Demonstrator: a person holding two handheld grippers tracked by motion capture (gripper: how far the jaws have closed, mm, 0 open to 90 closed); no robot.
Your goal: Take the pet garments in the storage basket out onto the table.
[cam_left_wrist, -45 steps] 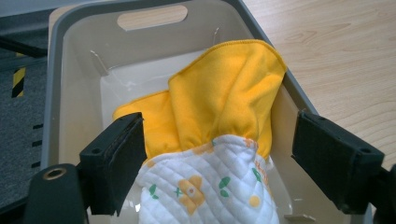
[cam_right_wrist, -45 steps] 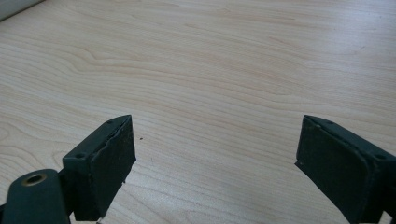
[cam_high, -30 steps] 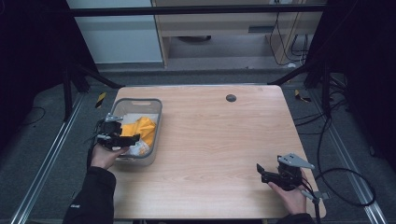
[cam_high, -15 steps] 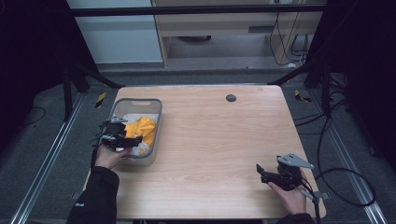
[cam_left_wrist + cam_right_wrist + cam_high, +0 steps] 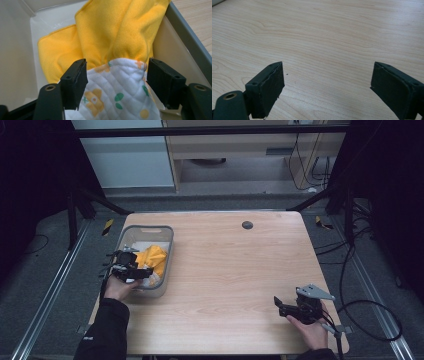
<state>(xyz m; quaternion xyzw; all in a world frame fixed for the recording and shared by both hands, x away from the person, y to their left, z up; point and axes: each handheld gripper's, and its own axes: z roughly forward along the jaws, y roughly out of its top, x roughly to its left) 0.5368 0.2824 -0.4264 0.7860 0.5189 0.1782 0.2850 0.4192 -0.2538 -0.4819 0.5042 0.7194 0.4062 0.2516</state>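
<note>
Since the earlier frame, the left tongs (image 5: 116, 75) have dipped a little deeper into the grey bin (image 5: 165, 251) and their jaws have just been closing, with a white quilted cloth (image 5: 117, 95) printed with flowers between them. Whether the pads already press on that cloth I cannot tell: the left pad sits against its edge, the right pad stands just beside it. Bunched against the far edge of the quilted cloth lies a yellow cloth (image 5: 112, 30), folded and rising toward the bin's far wall. Both cloths lie inside the bin, the quilted one at the end nearest the person. From above, the bin stands at the left edge of the table (image 5: 230, 270), with the person's left hand (image 5: 119, 287) just outside its near corner. Well away from the bin, at the near right corner of the table, the right tongs (image 5: 327, 82) hover over bare wood with their jaws wide apart and nothing between them.
</note>
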